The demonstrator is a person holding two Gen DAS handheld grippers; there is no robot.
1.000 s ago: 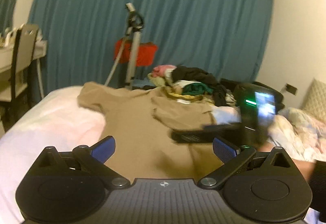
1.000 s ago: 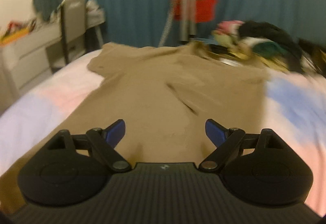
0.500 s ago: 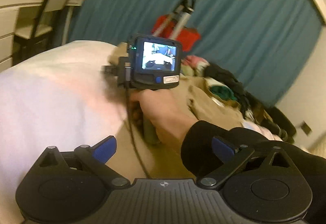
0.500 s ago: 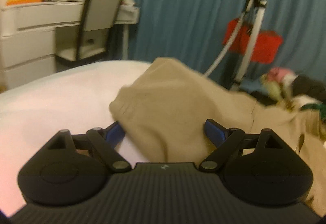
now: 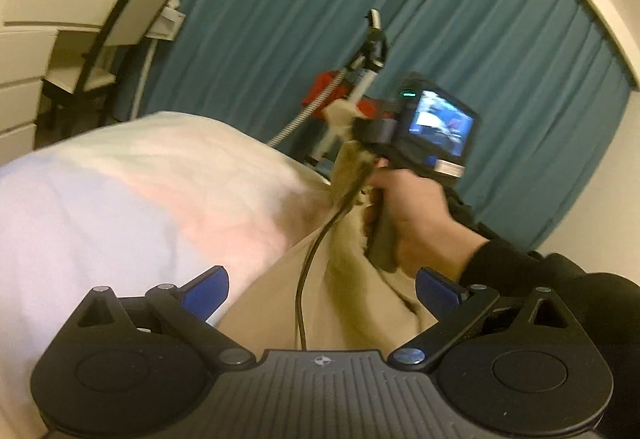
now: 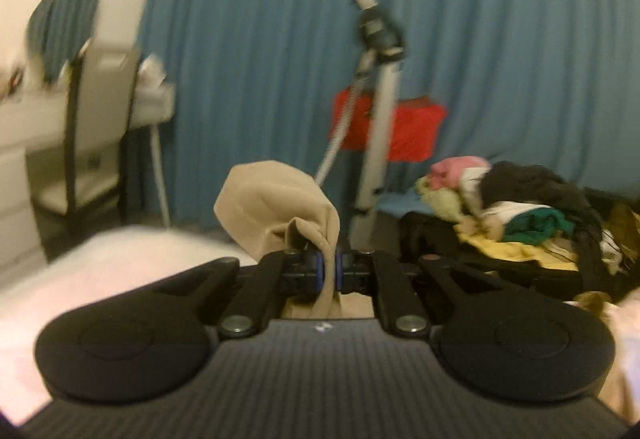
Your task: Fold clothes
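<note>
Tan garment [image 6: 280,199]: one bunched edge lifted clear of the bed [image 5: 120,199], pinched and folded over in a loose hood above the pads; the remainder lies spread on the pale sheet, running back under the left gripper [image 5: 320,291].

Right gripper [image 6: 328,267]: blue pads closed tight onto the tan cloth, fabric passing between them and hanging below; seen from the left wrist view as a black body with a lit rear screen [image 5: 440,127], gripped by a hand [image 5: 412,215] in a dark sleeve [image 5: 540,279]; a dark cable [image 5: 308,279] droops from it across the garment.

Left gripper: fingers spread wide, blue pads [image 5: 204,291] well apart, nothing between them; it hovers over the garment's near portion (contact with the cloth cannot be told).

Surroundings: teal curtain [image 6: 480,59] across the far wall; tripod [image 6: 380,99] before it, with a red item [image 6: 408,131] behind; a heap of mixed clothes [image 6: 520,207], pink, black, green and yellow, to the right on the bed; a chair [image 5: 132,19] and white dresser [image 5: 24,51] at left.
</note>
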